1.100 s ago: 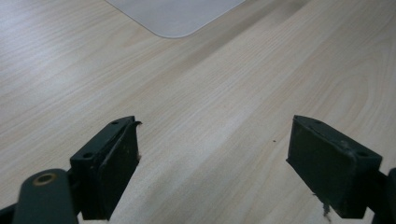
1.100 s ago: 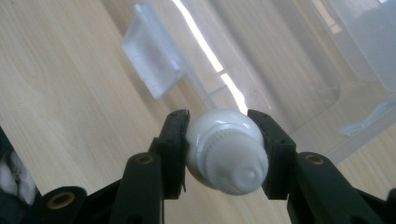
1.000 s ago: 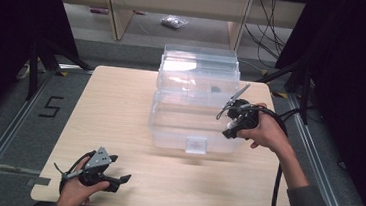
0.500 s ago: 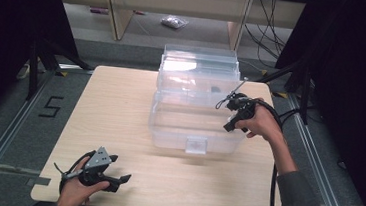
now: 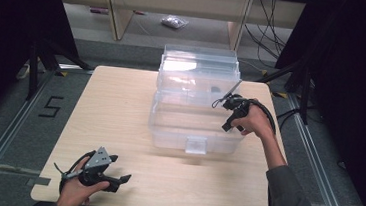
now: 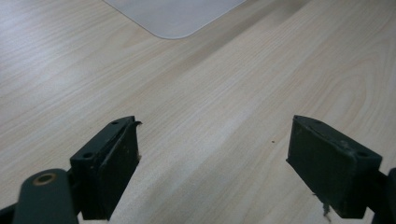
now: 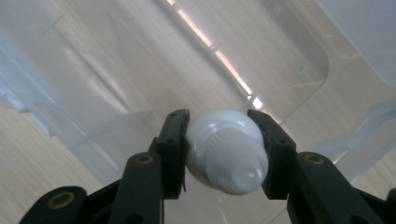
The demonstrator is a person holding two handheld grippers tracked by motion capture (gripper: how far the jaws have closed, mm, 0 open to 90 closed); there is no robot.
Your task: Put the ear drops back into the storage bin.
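Over on the right side of the pale wooden table (image 5: 120,112), the person's right hand (image 5: 254,120) has the right gripper (image 5: 232,103) up above the clear plastic storage box (image 5: 194,126), near the box's right edge and about level with the seam where its raised lid (image 5: 199,67) meets the tub. From the right gripper view the jaws are pinched in on a small white object (image 7: 227,150), rounded at the top with a ribbed collar and a narrower nub toward the camera, it looks like a little bulb or a capped bottle, hard to say which. It sits squarely between the two black pads (image 7: 175,149), touching both, and beneath it there's the see-through floor and rounded corner of the box with the wood grain showing through. A black cable loops off the gripper and runs back along the forearm. Down at the near left corner, the left hand (image 5: 75,191) rests low with the left gripper (image 5: 123,179) just above the tabletop, the grey three-cornered plate (image 5: 100,157) on top. In the left gripper view its jaws stand wide apart with nothing between them, bare wood underneath, and a rounded corner of a pale translucent sheet (image 6: 175,16) lies on the table farther ahead. The two grippers are well apart.
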